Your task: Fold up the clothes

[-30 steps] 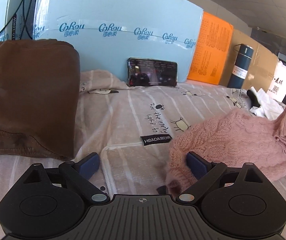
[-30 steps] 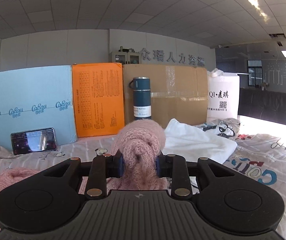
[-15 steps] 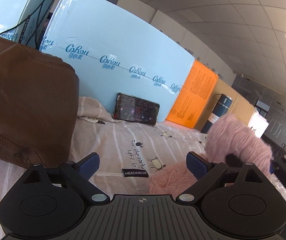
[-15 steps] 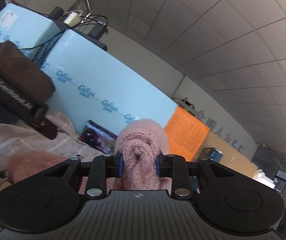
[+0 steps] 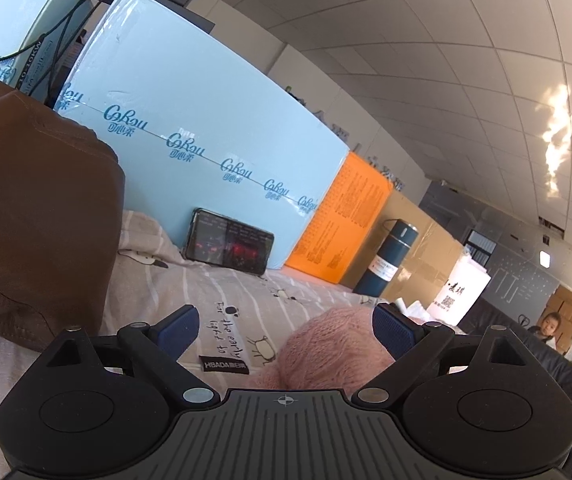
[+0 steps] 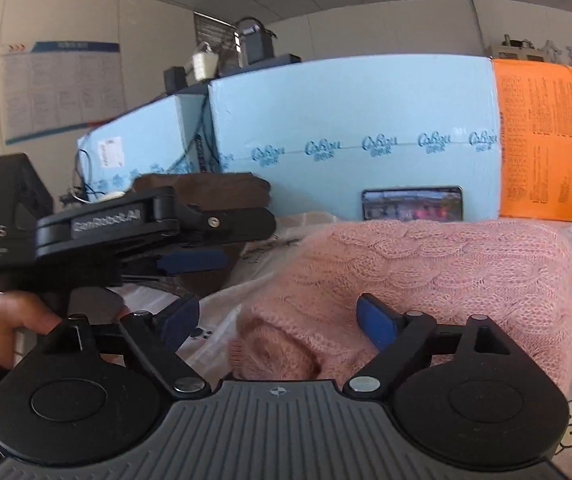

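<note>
- Two grippers, both empty: the left gripper (image 5: 285, 325) has its jaws spread wide with nothing between them, and the right gripper (image 6: 276, 318) is spread just as wide, holding nothing.
- One brown garment (image 5: 26, 216) lies in a folded heap at far left on the patterned sheet (image 5: 214, 284).
- One phone (image 5: 230, 246) leans on the blue foam board (image 5: 206, 128), near the middle.
- One pink sweater (image 6: 425, 280) lies doubled over on the sheet, right of centre; its bunched cuff sits just ahead of the right gripper.
- One dark flask (image 5: 385, 264) and one white bag (image 5: 461, 292) stand farther right.
- Next step, as I judge it: flatten the fold. Grip a loose edge low, near the sheet, one tool per corner, and pull evenly so the soft knit neither stretches nor slides.
</note>
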The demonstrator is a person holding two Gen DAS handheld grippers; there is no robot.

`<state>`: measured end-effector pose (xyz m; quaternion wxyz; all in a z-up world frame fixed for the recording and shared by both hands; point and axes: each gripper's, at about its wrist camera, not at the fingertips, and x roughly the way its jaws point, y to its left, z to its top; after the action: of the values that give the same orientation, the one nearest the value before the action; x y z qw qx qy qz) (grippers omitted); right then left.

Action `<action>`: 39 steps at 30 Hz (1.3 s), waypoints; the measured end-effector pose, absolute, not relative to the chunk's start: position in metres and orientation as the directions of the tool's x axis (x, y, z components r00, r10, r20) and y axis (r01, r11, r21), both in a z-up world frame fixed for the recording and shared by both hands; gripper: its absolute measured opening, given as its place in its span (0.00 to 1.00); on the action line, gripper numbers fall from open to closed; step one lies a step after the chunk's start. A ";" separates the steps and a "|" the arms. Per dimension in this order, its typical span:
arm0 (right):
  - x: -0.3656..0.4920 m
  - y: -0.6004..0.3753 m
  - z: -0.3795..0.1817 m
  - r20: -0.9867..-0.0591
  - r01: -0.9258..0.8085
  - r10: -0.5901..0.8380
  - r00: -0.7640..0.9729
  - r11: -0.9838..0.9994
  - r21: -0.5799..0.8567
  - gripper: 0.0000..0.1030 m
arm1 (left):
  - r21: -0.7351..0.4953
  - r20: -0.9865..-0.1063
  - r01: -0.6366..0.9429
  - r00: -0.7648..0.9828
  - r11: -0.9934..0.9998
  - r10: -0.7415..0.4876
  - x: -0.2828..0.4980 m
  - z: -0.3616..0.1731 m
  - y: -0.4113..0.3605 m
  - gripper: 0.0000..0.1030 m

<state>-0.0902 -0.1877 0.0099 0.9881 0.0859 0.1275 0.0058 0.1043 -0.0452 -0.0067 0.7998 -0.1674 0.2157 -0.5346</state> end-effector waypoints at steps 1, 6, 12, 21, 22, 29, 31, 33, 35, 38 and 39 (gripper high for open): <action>-0.101 -0.188 0.014 -0.219 -0.018 0.056 0.974 0.984 0.175 0.92 | -0.507 -0.152 0.787 0.318 0.350 -0.936 0.103 -0.006 -0.045 0.93; -0.154 -0.216 0.022 -0.122 -0.021 0.052 0.991 0.970 0.241 0.96 | -0.533 -0.154 0.810 0.189 0.242 -0.970 0.089 -0.003 -0.055 0.93; -0.183 -0.275 0.005 -0.097 0.030 0.027 0.995 0.842 0.539 0.96 | -0.429 -0.325 0.845 0.185 0.319 -0.927 0.069 -0.007 -0.092 0.53; -0.171 -0.309 -0.007 -0.065 -0.016 0.087 0.994 0.703 0.711 0.96 | -0.353 -0.252 0.842 0.334 0.407 -0.908 0.064 0.001 -0.090 0.18; -0.167 -0.310 -0.004 -0.059 -0.025 0.095 0.994 0.703 0.710 0.96 | -0.356 -0.240 0.829 0.365 0.431 -0.900 0.066 0.004 -0.086 0.18; -0.122 -0.322 0.004 -0.146 0.038 0.087 0.985 0.725 0.688 0.96 | -0.493 -0.359 0.724 0.335 0.482 -0.871 0.091 -0.017 -0.079 0.19; -0.107 -0.333 0.000 -0.215 0.123 0.042 0.976 0.707 0.697 0.96 | -0.542 -0.352 0.709 0.296 0.452 -0.888 0.094 -0.019 -0.079 0.21; -0.097 -0.344 -0.005 -0.242 0.160 0.024 0.970 0.685 0.710 0.96 | -0.584 -0.345 0.692 0.261 0.424 -0.901 0.097 -0.022 -0.080 0.21; -0.090 -0.351 -0.008 -0.249 0.174 0.013 0.968 0.679 0.714 0.96 | -0.587 -0.352 0.687 0.260 0.428 -0.899 0.098 -0.025 -0.080 0.22; -0.087 -0.352 -0.018 -0.236 0.162 0.015 0.972 0.682 0.714 0.96 | -0.520 -0.397 0.703 0.305 0.486 -0.866 0.096 -0.032 -0.085 0.24; -0.087 -0.351 -0.019 -0.236 0.160 0.016 0.972 0.691 0.705 0.96 | -0.472 -0.412 0.720 0.330 0.509 -0.849 0.093 -0.033 -0.088 0.29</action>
<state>-0.0869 -0.3513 -0.0192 0.9126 0.3911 0.1126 -0.0393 0.0928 -0.0881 -0.0335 0.8089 -0.1024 0.3161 -0.4850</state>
